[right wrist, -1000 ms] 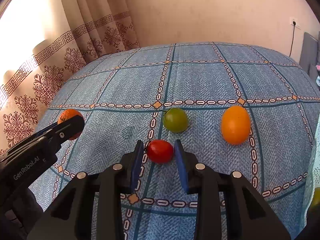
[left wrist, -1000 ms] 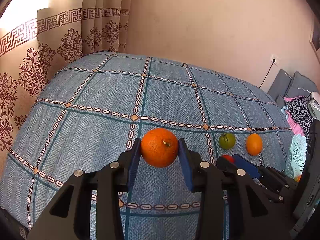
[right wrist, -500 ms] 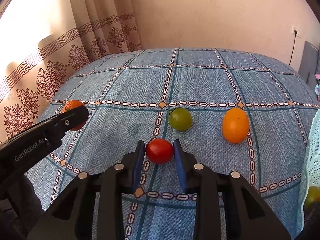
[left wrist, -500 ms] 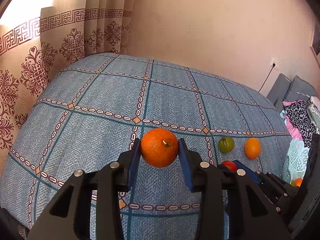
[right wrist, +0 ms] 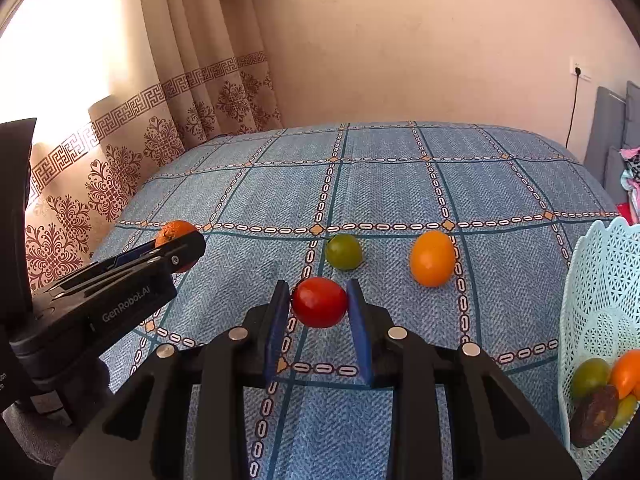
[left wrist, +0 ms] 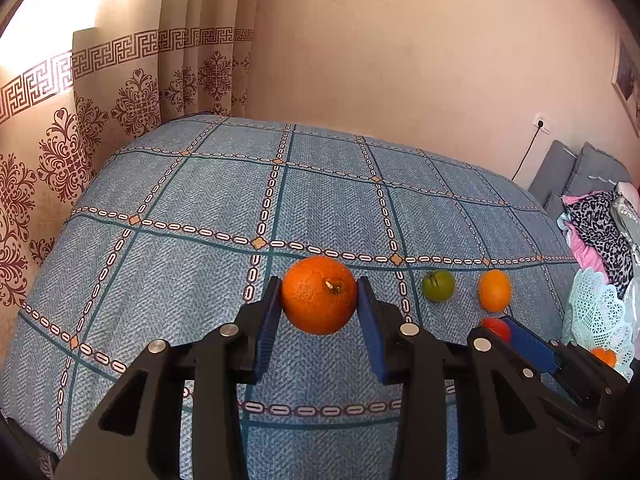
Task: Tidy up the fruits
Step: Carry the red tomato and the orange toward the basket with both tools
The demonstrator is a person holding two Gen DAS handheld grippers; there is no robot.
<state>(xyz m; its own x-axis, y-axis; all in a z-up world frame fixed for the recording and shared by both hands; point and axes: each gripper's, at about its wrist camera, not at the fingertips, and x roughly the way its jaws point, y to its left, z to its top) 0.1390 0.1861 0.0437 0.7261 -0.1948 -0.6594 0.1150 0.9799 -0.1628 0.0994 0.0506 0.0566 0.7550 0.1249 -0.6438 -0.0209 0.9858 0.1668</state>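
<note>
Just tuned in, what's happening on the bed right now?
A person is sorting fruit with a handheld gripper in each hand. The left gripper has its jaws shut on an orange, and the right gripper has its jaws shut on a red tomato. A green tomato and a smaller orange fruit lie loose on the blue bedspread. The pale lattice basket at right already holds several fruits.

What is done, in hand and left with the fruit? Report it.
Done: several fruits already lie in the lace basket. In hand: the left claw grips the big orange, and the right claw grips the red tomato. Left: the green tomato and small orange sit on the bedspread.
</note>
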